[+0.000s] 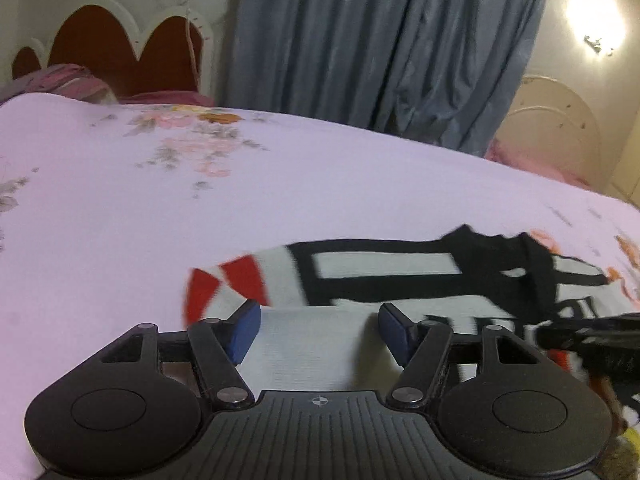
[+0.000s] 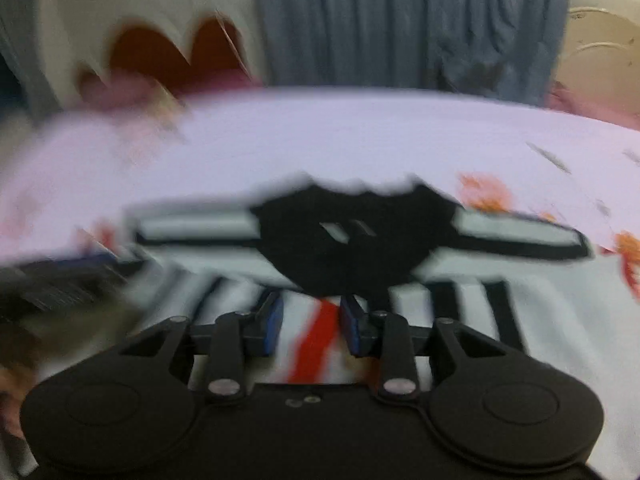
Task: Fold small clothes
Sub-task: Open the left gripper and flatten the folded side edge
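Black tool (image 1: pixel 318 326), blue pads (image 1: pixel 244 330), silver screws

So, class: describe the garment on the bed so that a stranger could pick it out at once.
Start at the wide bed with the pale lilac floral sheet, in front of the grey-blue curtain. On its near side lies a small white shirt. Bold black bands, a black collar and red sleeve patches set it apart.

Legible text, labels, brands, numbers: none. The garment (image 1: pixel 384 276) bears black block shapes on white, possibly lettering, unreadable in either view. Left gripper (image 1: pixel 320 330) housing carries a small crosshair mark, no characters.
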### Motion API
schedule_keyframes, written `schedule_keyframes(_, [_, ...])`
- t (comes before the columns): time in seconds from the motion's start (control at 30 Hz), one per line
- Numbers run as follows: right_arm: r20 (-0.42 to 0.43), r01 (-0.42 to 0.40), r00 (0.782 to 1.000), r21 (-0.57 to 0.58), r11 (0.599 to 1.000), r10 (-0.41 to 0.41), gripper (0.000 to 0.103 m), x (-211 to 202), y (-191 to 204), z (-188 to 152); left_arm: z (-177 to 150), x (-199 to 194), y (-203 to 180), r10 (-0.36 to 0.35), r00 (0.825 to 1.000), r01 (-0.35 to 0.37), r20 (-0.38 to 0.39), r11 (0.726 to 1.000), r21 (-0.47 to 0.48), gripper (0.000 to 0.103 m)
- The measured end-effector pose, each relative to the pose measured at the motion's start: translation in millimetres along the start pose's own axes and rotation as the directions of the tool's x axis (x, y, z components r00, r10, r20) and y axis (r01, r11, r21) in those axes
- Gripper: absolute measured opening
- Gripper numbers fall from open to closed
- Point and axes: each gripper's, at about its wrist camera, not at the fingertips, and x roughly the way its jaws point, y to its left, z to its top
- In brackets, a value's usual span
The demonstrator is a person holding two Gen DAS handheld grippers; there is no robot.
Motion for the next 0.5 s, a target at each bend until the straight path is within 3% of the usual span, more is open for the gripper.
schedule_keyframes(0.1, [-0.008, 0.024, 1.0, 0.05, 0.998, -0.023, 0.031, 0, -8, 1, -5, -1, -9, 0.021, 1.0, -0.021, 0.001, 0.998, 0.058, 0.065])
schedule_keyframes(0.2, [-0.005, 0.027, 1.0, 0.015, 1.0, -0.027, 0.031, -1, -6, 1, -2, -15, -16, 0.04, 0.999, -0.04, 0.001, 0.998, 0.042, 0.065])
schedule_keyframes(0.3, [0.057, -0.018, 0.998, 0.017, 1.0, 0.017, 0.034, -22, -6, 2, -3, -54, -27, -0.008, 0.998, 0.005, 0.065, 0.999, 0.036, 0.065])
schedule_keyframes(0.4, [0.033, -0.077, 0.997, 0.0, 0.997, 0.077, 0.033, -25, 2, -9, -23, -62, -48, -0.047, 0.999, 0.046, 0.026, 0.998, 0.053, 0.065])
schedule_keyframes(0.5, [0.016, -0.046, 0.999, -0.031, 0.998, 0.046, 0.034, -20, 8, -25, -49, -53, -56, 0.032, 0.999, -0.031, -0.008, 0.993, 0.114, 0.065])
